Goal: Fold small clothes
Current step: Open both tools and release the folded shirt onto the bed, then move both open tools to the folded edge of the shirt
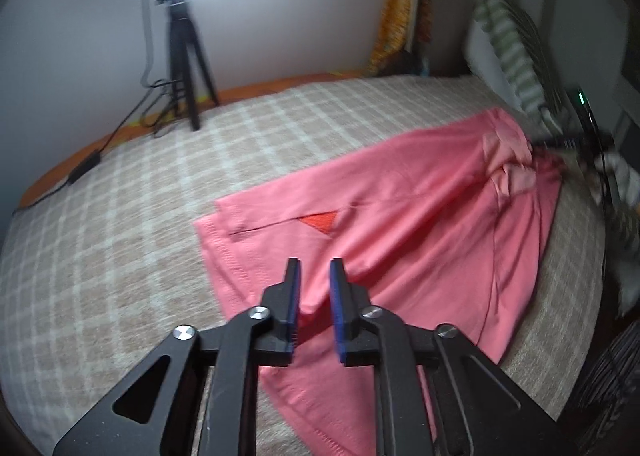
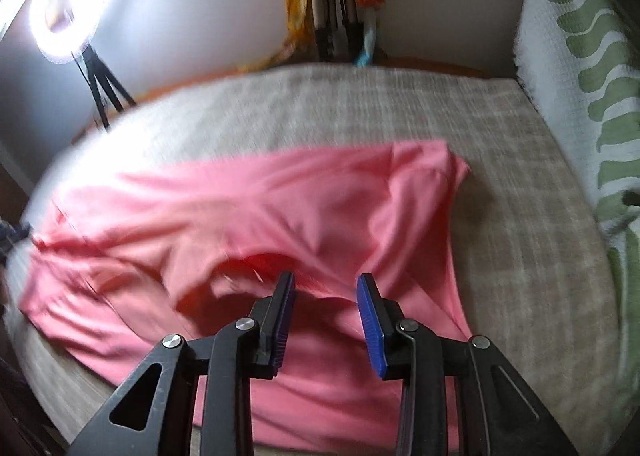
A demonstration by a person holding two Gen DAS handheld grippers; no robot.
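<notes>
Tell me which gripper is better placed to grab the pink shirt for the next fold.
Probably the left gripper: it sits right over the pink shirt's hem edge, fingers slightly apart, in a sharp view. The right gripper hangs over the rumpled middle, open, its view blurred.

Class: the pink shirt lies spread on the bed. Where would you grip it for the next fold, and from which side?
Probably the hemmed corner of the shirt. It lies flat on the bed with free edges on two sides. Come from above, one finger slipping under the edge.
</notes>
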